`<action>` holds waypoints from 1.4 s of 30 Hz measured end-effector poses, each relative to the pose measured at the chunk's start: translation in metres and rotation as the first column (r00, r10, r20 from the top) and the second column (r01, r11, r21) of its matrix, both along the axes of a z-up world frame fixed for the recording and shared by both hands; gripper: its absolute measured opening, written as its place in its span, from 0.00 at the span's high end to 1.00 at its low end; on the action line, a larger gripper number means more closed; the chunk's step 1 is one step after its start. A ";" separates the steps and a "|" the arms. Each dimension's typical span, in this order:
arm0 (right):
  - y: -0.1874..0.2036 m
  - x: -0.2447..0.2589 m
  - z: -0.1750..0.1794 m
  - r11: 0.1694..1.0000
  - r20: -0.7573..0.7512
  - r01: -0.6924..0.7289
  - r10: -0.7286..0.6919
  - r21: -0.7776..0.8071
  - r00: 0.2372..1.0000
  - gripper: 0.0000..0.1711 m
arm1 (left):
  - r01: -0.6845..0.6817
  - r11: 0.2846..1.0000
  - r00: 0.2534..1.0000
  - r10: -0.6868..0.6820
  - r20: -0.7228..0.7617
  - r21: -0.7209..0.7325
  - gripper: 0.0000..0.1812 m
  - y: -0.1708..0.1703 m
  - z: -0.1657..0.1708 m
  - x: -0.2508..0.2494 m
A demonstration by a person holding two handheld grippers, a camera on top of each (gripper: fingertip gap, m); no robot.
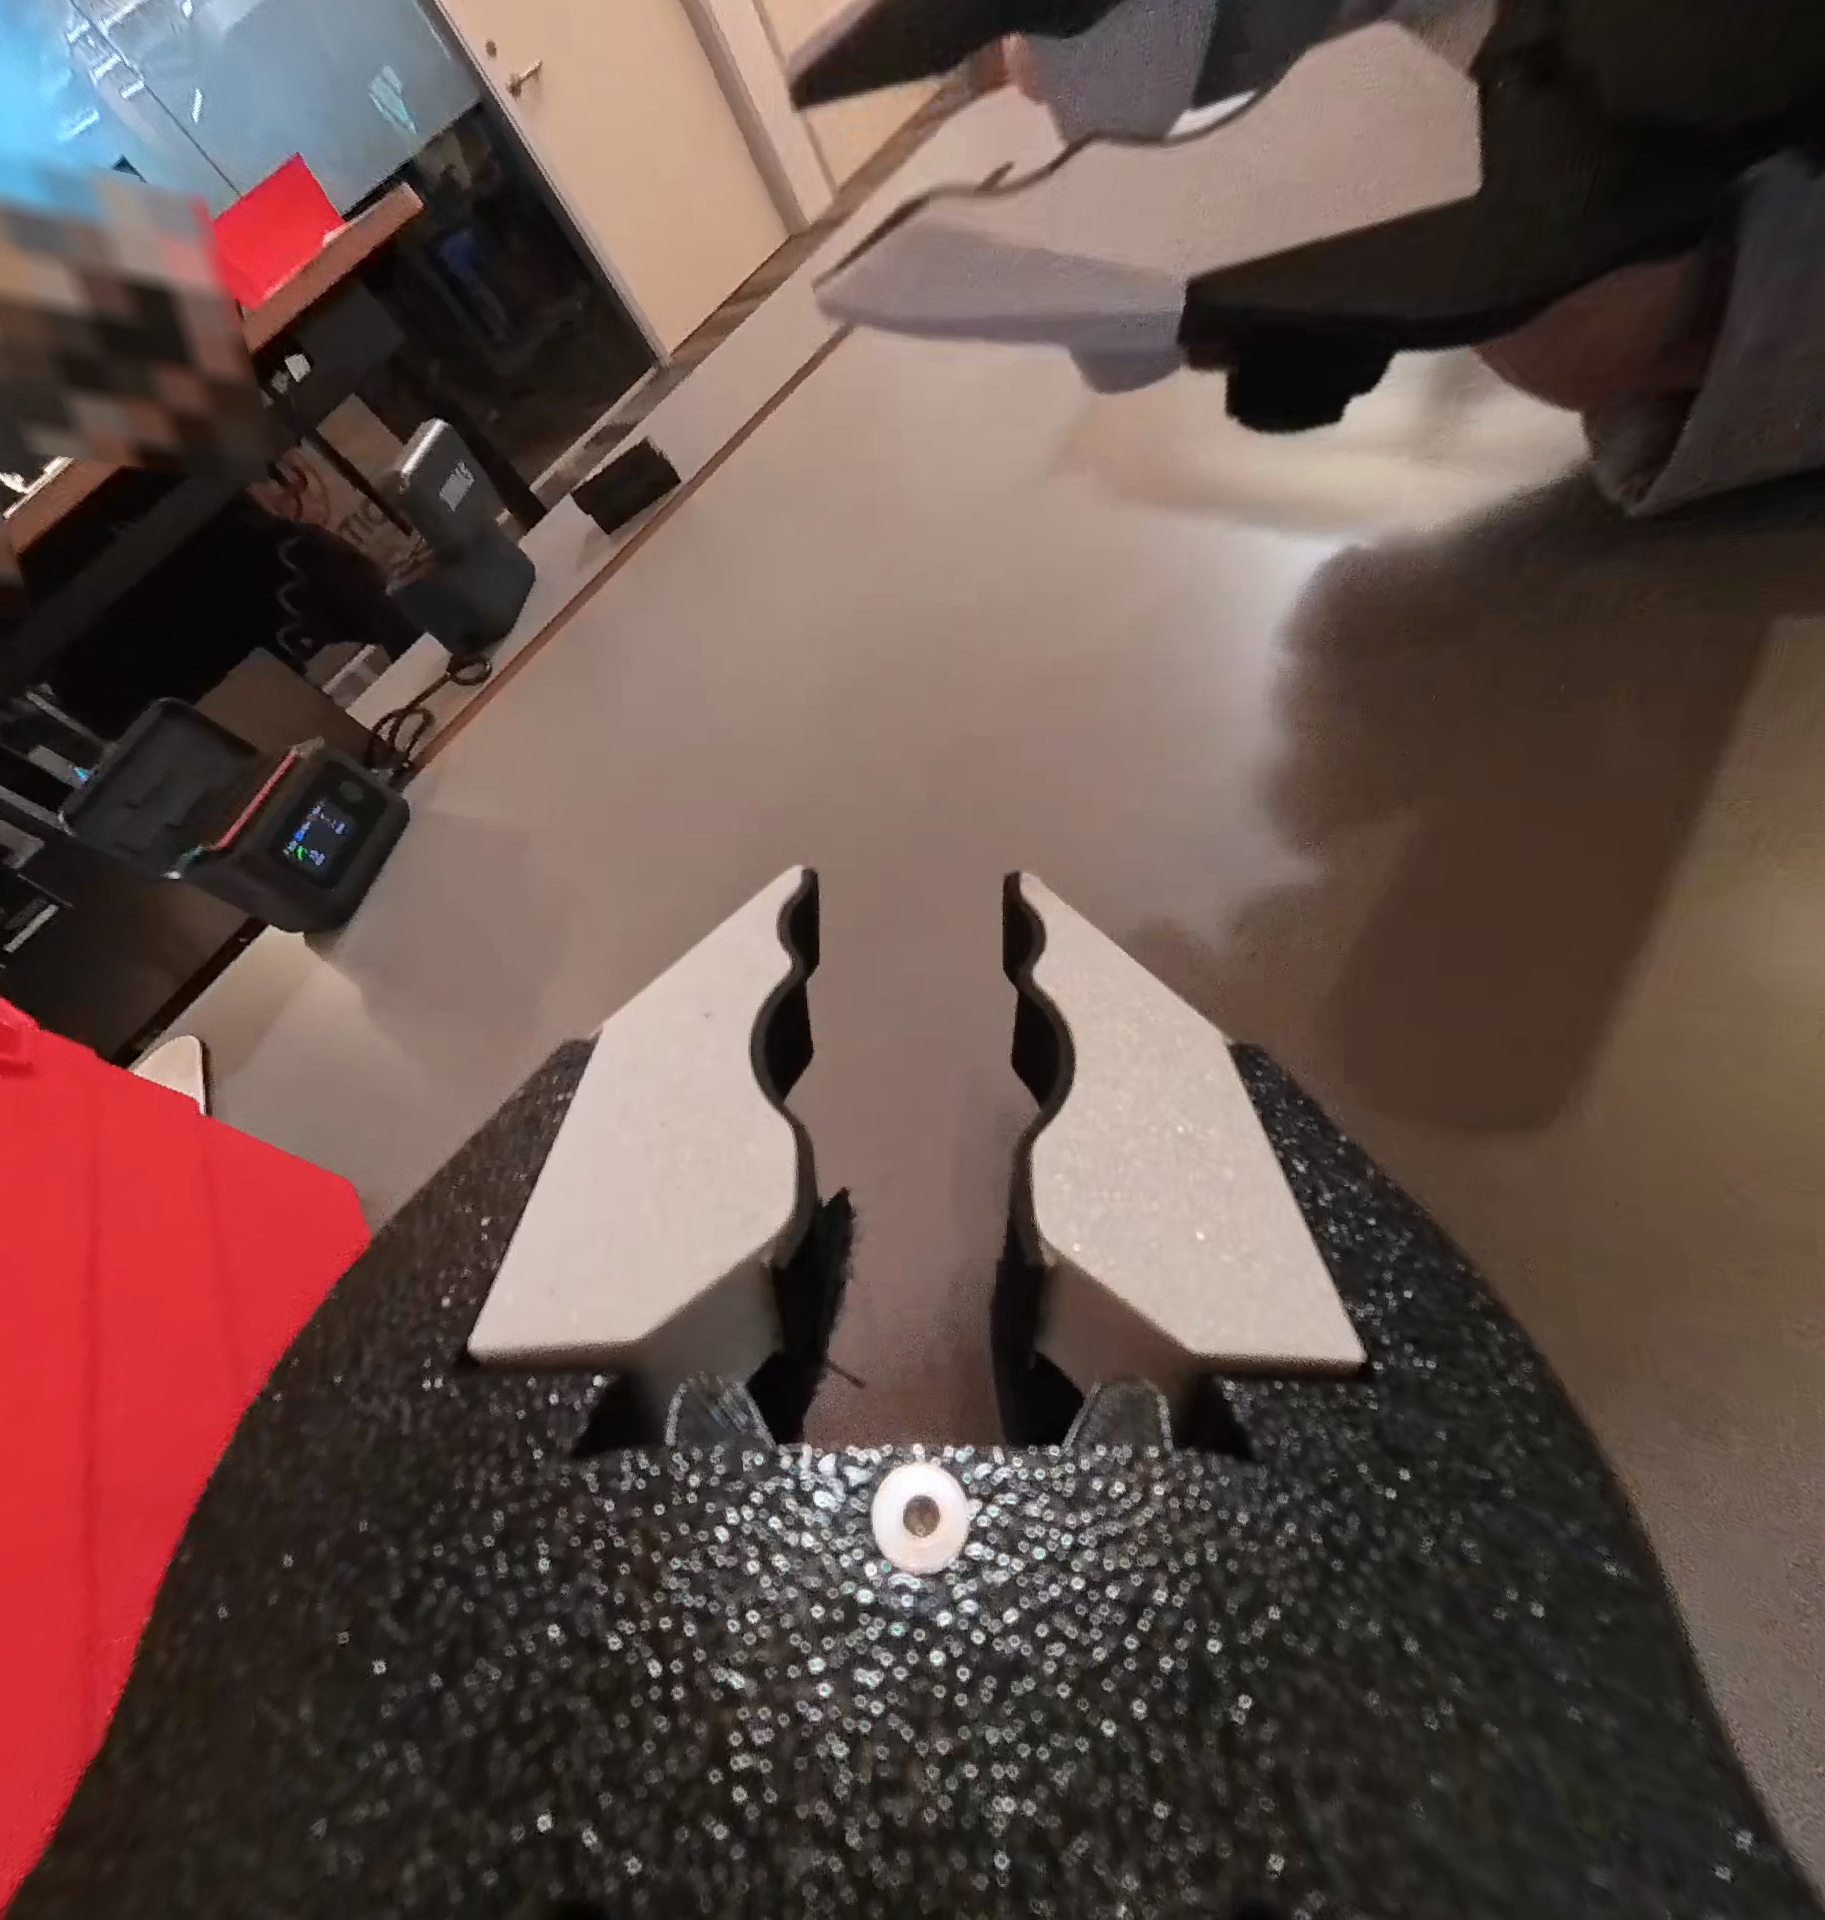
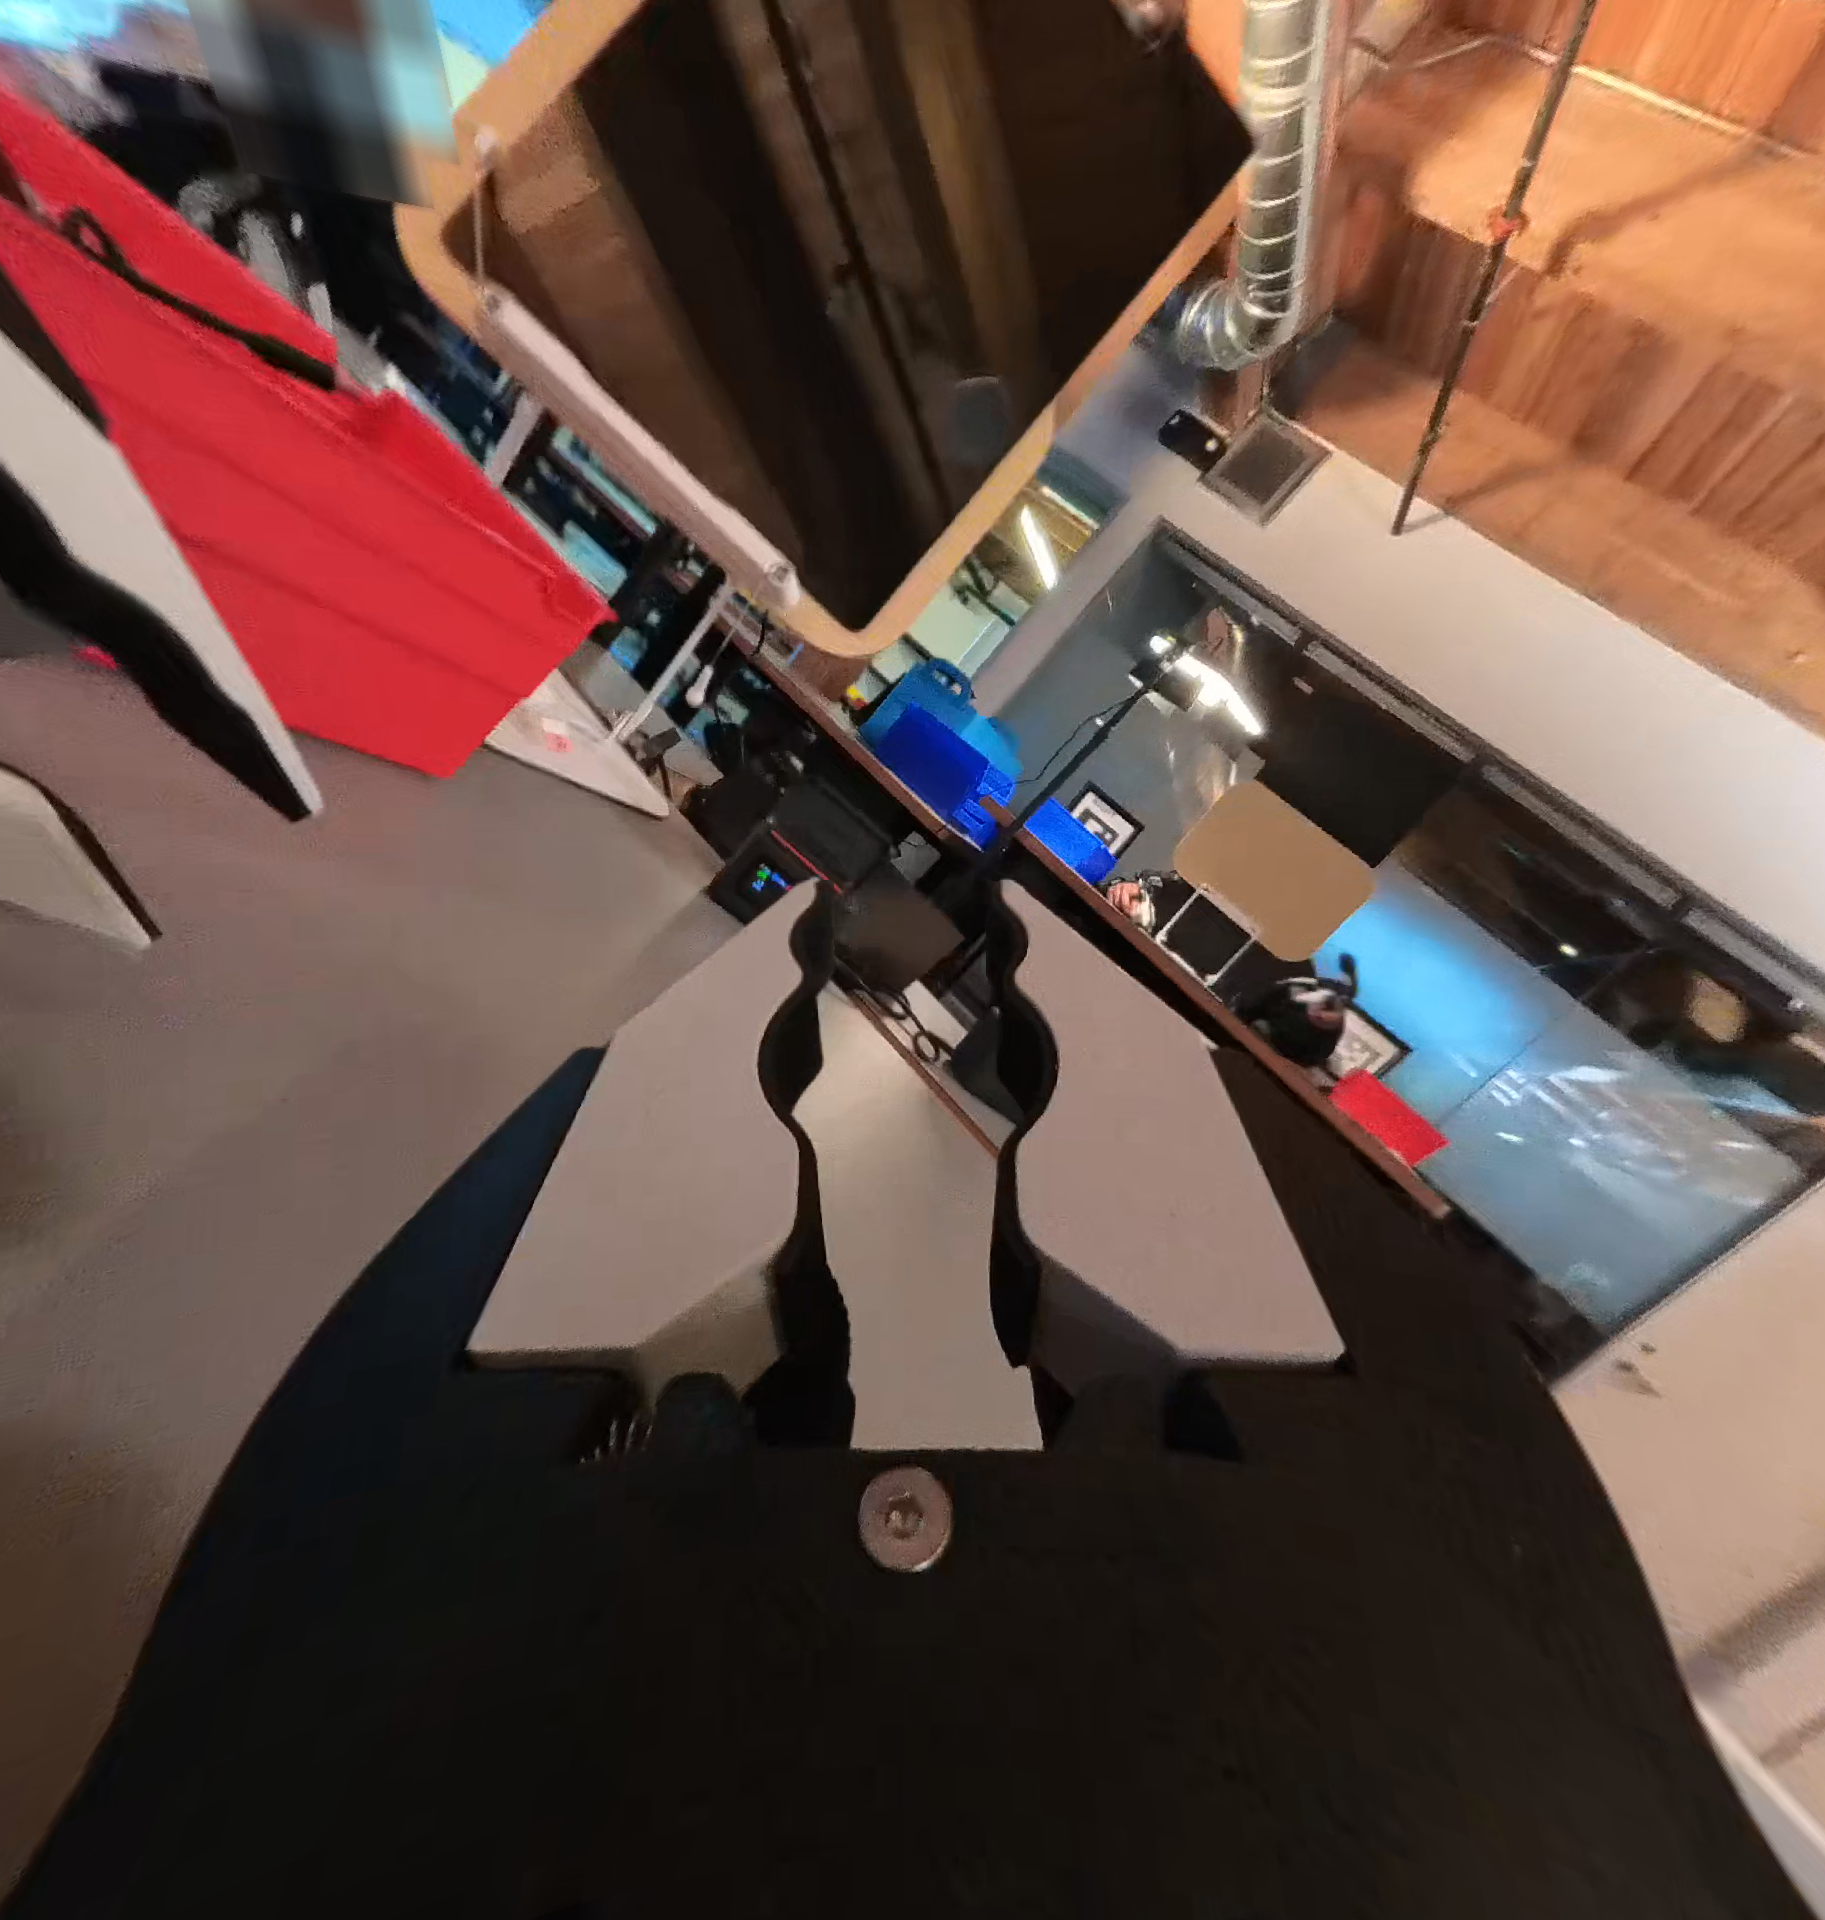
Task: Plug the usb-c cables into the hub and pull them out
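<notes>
The left gripper is seen over a bare grey tabletop; its two pale fingers are held apart with a clear gap, and nothing is caught between them. The right gripper is likewise seen with its jaws parted and empty; in its own view it is tilted steeply and pointed across the far edge of the table toward the room beyond. In the left wrist view the right gripper is also seen at the upper right, raised above the table and blurred, with a shadow thrown on the surface beneath it; whether it touches the table cannot be told.

Neither the hub nor the usb-c cables can be made out in either view; their place cannot be told.

A red bin is seen at the near left in the left wrist view, just beside the gripper body; the same red bin is seen at the upper left in the right wrist view, with a black cable lying across its top. A small dark device with a lit screen is set at the left edge of the table. Blue bins are seen on a farther desk; a silver duct is seen overhead.
</notes>
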State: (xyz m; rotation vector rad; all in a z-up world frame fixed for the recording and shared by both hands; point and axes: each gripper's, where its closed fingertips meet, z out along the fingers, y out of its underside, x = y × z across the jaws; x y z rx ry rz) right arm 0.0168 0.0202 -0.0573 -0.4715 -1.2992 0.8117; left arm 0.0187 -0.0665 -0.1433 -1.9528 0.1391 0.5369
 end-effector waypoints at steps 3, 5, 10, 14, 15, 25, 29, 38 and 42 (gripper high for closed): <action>0.009 0.004 -0.007 0.997 0.024 -0.015 0.017 -0.081 1.000 0.85 | 0.014 1.000 0.998 -0.014 0.056 0.010 0.79 0.000 0.004 0.007; 0.015 0.000 -0.011 0.997 0.041 0.011 -0.008 -0.077 0.999 0.85 | 0.018 0.999 0.980 -0.027 0.196 0.047 0.76 -0.005 0.032 0.025; 0.005 -0.002 -0.017 0.999 0.066 -0.021 0.024 -0.051 0.998 0.87 | -0.053 0.971 0.988 0.018 0.152 0.233 0.71 -0.049 0.152 0.001; 0.002 -0.001 -0.015 0.997 0.062 -0.036 0.039 -0.062 0.997 0.87 | -0.367 0.927 0.839 0.366 0.402 -0.076 0.65 -0.116 0.155 -0.114; 0.001 -0.001 -0.015 0.997 0.062 -0.040 0.044 -0.071 0.997 0.87 | -0.396 0.907 0.771 0.413 0.484 -0.143 0.65 -0.129 0.146 -0.139; 0.003 -0.002 -0.020 0.993 0.098 -0.047 0.058 -0.111 0.993 0.87 | -0.370 0.650 0.339 0.760 0.555 -0.664 0.69 -0.174 0.009 -0.249; 0.001 -0.004 -0.022 0.992 0.114 -0.051 0.063 -0.112 0.991 0.87 | -0.278 0.567 0.237 0.822 0.517 -0.775 0.64 -0.182 -0.018 -0.245; -0.002 -0.007 -0.027 0.992 0.141 -0.063 0.079 -0.109 0.987 0.88 | -0.161 0.696 0.290 0.711 0.640 -0.700 0.95 -0.167 0.000 -0.230; -0.003 -0.009 -0.027 0.992 0.142 -0.063 0.078 -0.111 0.987 0.88 | -0.203 0.813 0.454 0.572 0.683 -0.546 0.96 -0.150 0.063 -0.220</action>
